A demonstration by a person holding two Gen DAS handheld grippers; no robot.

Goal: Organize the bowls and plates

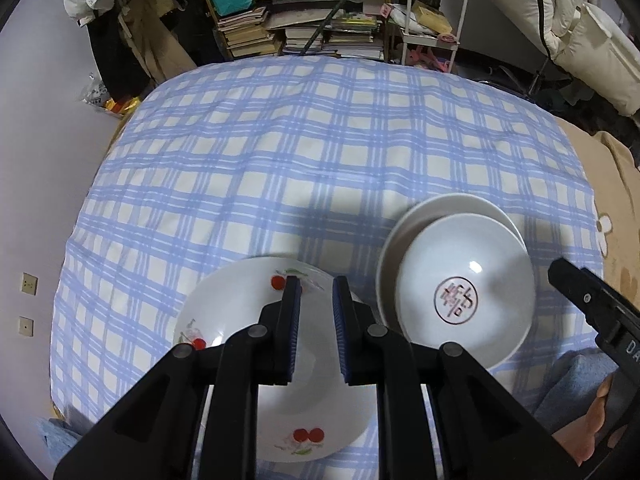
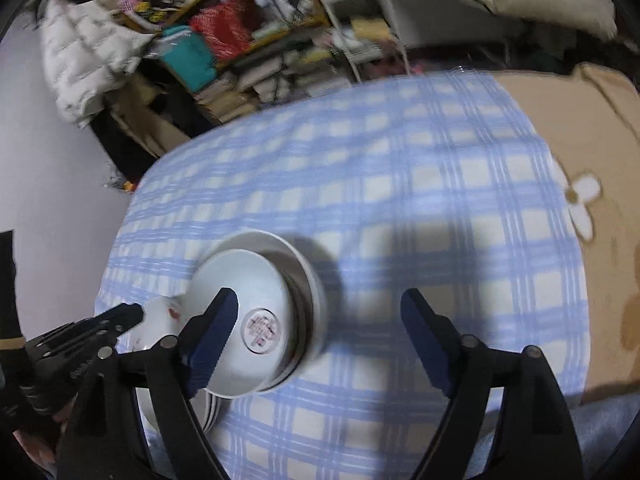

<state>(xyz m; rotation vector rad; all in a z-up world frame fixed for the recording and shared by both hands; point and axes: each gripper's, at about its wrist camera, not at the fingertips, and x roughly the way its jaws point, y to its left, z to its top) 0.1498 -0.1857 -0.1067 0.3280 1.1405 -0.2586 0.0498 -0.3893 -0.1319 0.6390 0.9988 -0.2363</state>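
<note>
Your left gripper (image 1: 313, 290) hangs over the cherry-print plate (image 1: 240, 320) at about 6 o'clock in the left wrist view. Its blue pads (image 1: 291, 320) stand close together with a narrow gap, and nothing is pinched between them; the plate lies flat on the blue checked cloth (image 1: 280, 160) beneath them. Nothing lies in the plate.

At 3 o'clock from that plate, just beside it, sits the stacked pair. The bowl with the red round emblem (image 1: 464, 292) rests inside the larger plain white bowl (image 1: 440, 206), shifted toward its near side so the lower rim shows as a crescent at 12 o'clock. The upper bowl holds nothing.

In the right wrist view your right gripper (image 2: 320, 312) is spread wide and grips nothing. Its left pad (image 2: 212, 340) crosses in front of the emblem bowl (image 2: 248, 320) at 9 o'clock, its right pad (image 2: 424, 336) stands over bare cloth (image 2: 400, 200) at 3 o'clock. This view is blurred, so you cannot tell whether the left pad touches the bowl. The outer bowl's rim (image 2: 280, 244) curves around it. At 8 o'clock the left gripper (image 2: 120, 316) overlaps the cherry plate (image 2: 160, 320).

A tan blanket (image 1: 624, 184) lies under the cloth's right edge.
</note>
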